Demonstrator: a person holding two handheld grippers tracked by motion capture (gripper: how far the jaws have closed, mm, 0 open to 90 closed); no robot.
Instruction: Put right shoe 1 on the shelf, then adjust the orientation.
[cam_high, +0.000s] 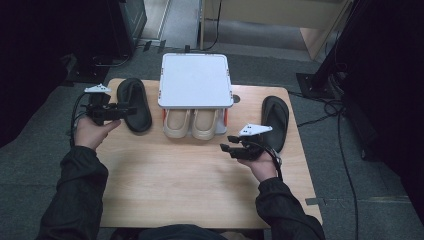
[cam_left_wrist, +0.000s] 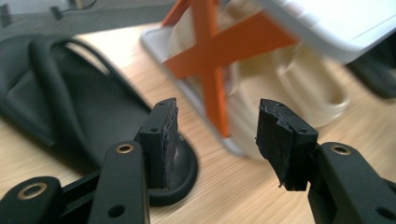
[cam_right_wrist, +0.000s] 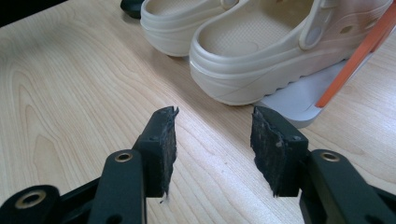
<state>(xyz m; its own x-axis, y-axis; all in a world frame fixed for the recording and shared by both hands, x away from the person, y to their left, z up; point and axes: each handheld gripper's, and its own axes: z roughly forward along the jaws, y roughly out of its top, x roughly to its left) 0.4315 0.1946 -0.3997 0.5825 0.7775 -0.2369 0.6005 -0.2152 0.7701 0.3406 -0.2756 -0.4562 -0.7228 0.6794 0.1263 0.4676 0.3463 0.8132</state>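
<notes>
A pair of beige clogs (cam_high: 192, 123) stands on the lower shelf of a white two-level rack (cam_high: 195, 80) at the back middle of the wooden table (cam_high: 190, 175). One black sandal (cam_high: 134, 102) lies left of the rack and another black sandal (cam_high: 276, 120) lies right of it. My left gripper (cam_high: 129, 111) hovers over the left sandal's near end, open and empty. In the left gripper view the left gripper (cam_left_wrist: 217, 140) has the sandal (cam_left_wrist: 60, 107) beside its left jaw. My right gripper (cam_high: 227, 146) is open in front of the clogs (cam_right_wrist: 261, 51), with bare wood between its jaws (cam_right_wrist: 214, 144).
Orange cross braces (cam_left_wrist: 215, 51) join the rack's shelves at its sides. The rack's grey base (cam_right_wrist: 299, 100) juts out under the clogs. Dark furniture and cables (cam_high: 345, 150) surround the table on the carpeted floor. Bare wood lies between my forearms.
</notes>
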